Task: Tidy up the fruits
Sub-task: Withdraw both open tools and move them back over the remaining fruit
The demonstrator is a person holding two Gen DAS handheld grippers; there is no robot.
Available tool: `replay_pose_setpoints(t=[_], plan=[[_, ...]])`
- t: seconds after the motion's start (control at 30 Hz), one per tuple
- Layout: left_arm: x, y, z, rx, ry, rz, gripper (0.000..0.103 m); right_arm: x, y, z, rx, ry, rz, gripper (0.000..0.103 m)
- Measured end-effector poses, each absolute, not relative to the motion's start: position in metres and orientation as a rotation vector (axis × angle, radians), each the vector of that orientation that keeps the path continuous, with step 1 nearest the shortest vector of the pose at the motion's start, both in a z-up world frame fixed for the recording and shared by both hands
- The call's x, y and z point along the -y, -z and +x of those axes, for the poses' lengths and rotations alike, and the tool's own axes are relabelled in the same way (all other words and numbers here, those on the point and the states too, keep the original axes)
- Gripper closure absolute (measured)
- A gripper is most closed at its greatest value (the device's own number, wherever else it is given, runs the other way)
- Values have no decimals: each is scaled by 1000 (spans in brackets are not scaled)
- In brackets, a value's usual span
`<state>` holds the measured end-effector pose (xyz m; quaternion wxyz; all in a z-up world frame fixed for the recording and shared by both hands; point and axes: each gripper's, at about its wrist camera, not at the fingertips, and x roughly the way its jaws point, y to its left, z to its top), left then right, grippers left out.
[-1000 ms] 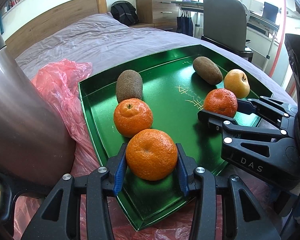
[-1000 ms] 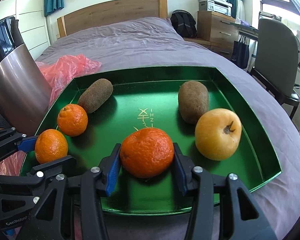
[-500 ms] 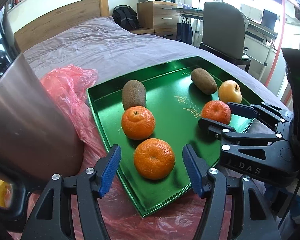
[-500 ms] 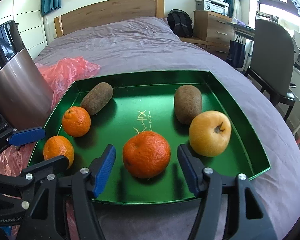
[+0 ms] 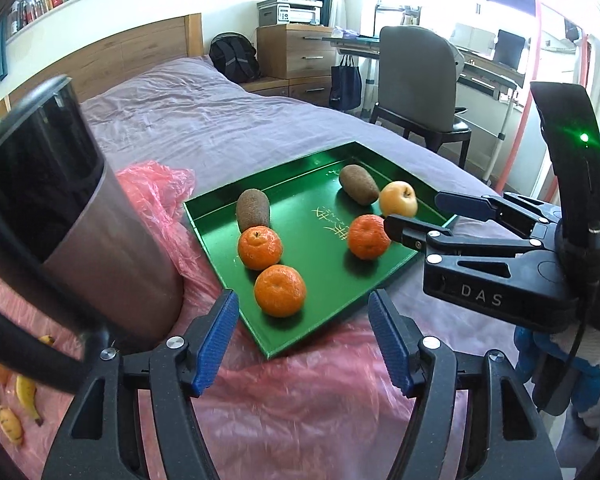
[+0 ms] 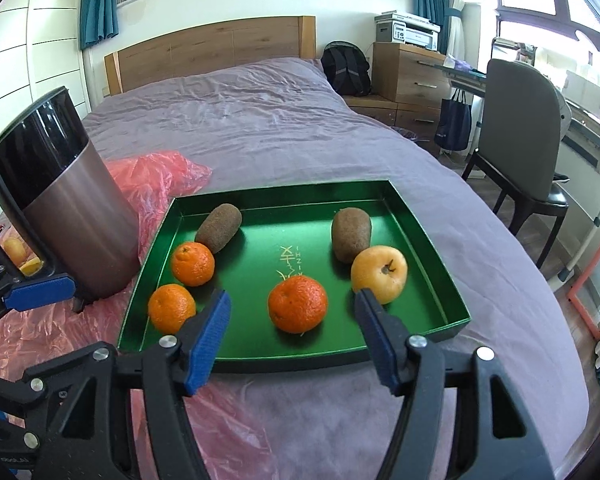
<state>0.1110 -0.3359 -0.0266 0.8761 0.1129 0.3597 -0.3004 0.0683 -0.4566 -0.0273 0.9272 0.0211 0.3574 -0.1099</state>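
A green tray (image 5: 312, 326) (image 6: 420, 224) lies on the bed. It holds three mandarins (image 5: 279, 290) (image 5: 259, 248) (image 5: 369, 237), two brown kiwis (image 5: 253, 209) (image 5: 358, 184) and a yellow apple (image 5: 398, 199). In the right wrist view the mandarins (image 6: 297, 303) (image 6: 171, 308) (image 6: 193, 263), kiwis (image 6: 219, 227) (image 6: 351, 234) and apple (image 6: 379, 274) show too. My left gripper (image 5: 303, 338) is open and empty, drawn back from the tray's near corner. My right gripper (image 6: 294, 336) is open and empty, held above the tray's front edge.
A tall brown and black canister (image 5: 80, 224) (image 6: 66, 196) stands left of the tray on a pink plastic bag (image 5: 300, 408) (image 6: 156, 176). Bananas (image 5: 26, 394) lie at the far left. A chair (image 6: 520, 136), desk and drawers stand to the right of the bed.
Both grippers opened and let go of their mandarins, which stay on the tray. Both grippers then pulled back and up, away from the tray.
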Motion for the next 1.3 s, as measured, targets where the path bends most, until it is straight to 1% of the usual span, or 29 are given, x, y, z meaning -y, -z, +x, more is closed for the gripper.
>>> replay_pose_setpoints(t=[0.2,0.37,0.7,0.9,1.07,1.3], plan=[[299,9,81,-739,611,223,41,430,6,41,-721,204,47,15],[262,7,62,-747,567,209,41,397,-2,19,-729,151,45,15],[147,16,57,-755,350,149,41,300,-6,1,-766,-56,-9,15],[69,30,66,-776,200,77,41,225,-1,15,-793,-193,-49,15],[4,46,77,-791,86,15,41,160,15,41,-837,-309,-77,15],[-55,64,92,-797,33,-56,41,97,38,105,-896,-383,-1,17]])
